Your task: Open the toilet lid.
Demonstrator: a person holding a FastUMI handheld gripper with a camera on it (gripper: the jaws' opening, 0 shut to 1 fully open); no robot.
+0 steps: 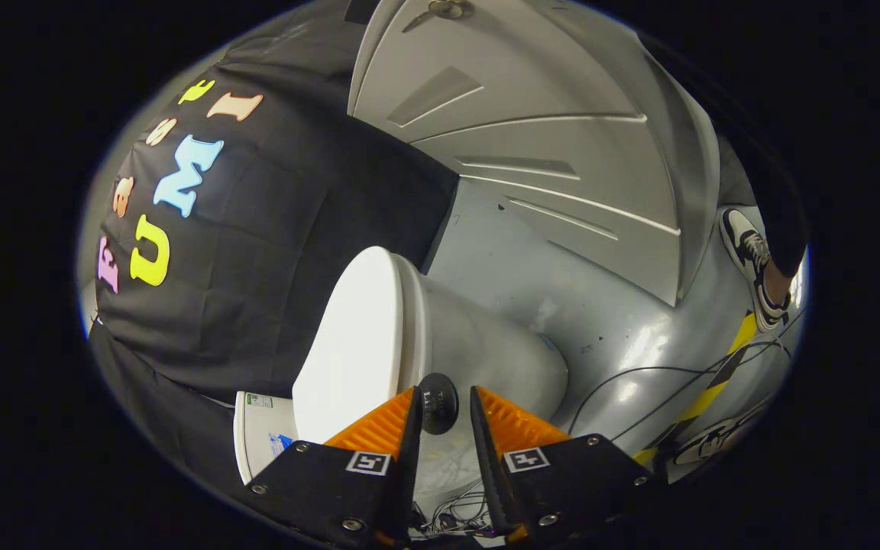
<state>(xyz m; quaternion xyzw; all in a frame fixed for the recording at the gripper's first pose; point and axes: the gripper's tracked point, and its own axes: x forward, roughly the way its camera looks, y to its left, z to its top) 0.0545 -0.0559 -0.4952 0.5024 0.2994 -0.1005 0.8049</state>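
Gripper view: lid (352, 344) is seen raised, white, with a dark knob (438, 402) at its edge. Gripper (442, 412) fingers are held apart, the knob between them, contact unclear. Risk judged: knob slipping free, lid dropping onto the toilet (486, 351).

From my seat, the small print on the black knob (438, 402) between the fingers (408, 428) is too small to read. The toilet lid (352, 344) hides most of the tank (257, 435) behind it. The person's leg (780, 229) is cut off above the shoe (749, 260).
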